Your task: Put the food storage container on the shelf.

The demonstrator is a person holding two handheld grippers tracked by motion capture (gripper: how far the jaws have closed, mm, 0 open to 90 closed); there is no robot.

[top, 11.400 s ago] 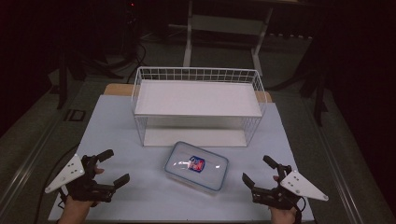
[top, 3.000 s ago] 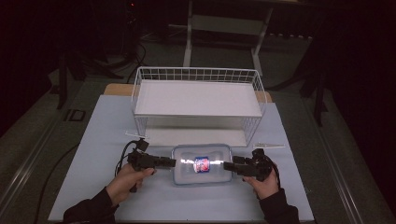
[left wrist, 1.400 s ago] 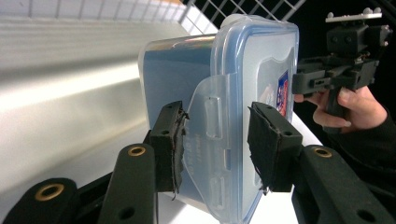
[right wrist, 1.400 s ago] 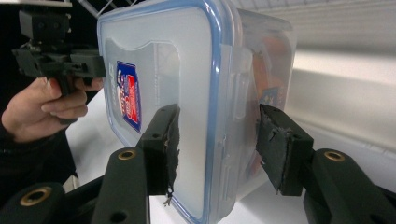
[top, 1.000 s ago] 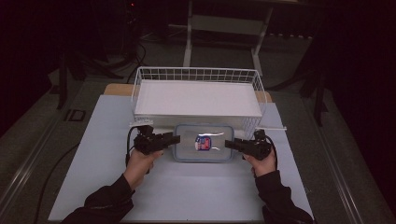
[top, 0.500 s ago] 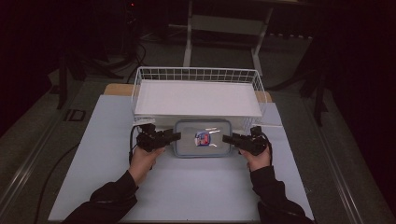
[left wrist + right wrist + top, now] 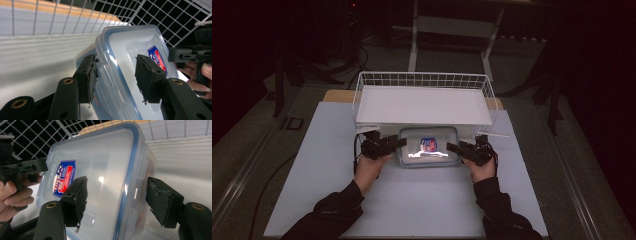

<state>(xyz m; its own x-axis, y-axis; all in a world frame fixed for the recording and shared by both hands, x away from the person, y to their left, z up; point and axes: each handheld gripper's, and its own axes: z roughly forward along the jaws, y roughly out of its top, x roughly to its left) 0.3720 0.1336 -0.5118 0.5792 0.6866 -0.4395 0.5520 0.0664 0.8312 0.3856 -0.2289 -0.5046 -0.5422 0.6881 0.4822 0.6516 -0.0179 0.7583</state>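
1. Left gripper (image 7: 115,75) first: its two black jaws straddle the near end of the clear lidded container (image 7: 130,50), one pad on the side clip, the other over the lid. They look pressed onto that end, pinching it.

2. Right gripper (image 7: 117,197) does the same at the opposite end: one pad sits on top of the lid close to the blue and red label (image 7: 64,178), the other at the container's side wall. I judge this a grip too, though the outer pad may stand a hair off the wall.

3. Between the two tools, seen from above, the container (image 7: 428,146) hangs level, left gripper (image 7: 398,143) on one end and right gripper (image 7: 452,147) on the other, each hand (image 7: 368,167) behind its tool.

4. Just beyond the jaws, the white wire rack (image 7: 423,102) rises; the container's far edge is already under the lip of its upper shelf.

5. Step in hand, as I read it: a two-handed carry into the rack's lower level, well along.

6. Next move calls for pushing both tools forward evenly, keeping the box flat and low to clear the shelf, then spreading the jaws once it rests.
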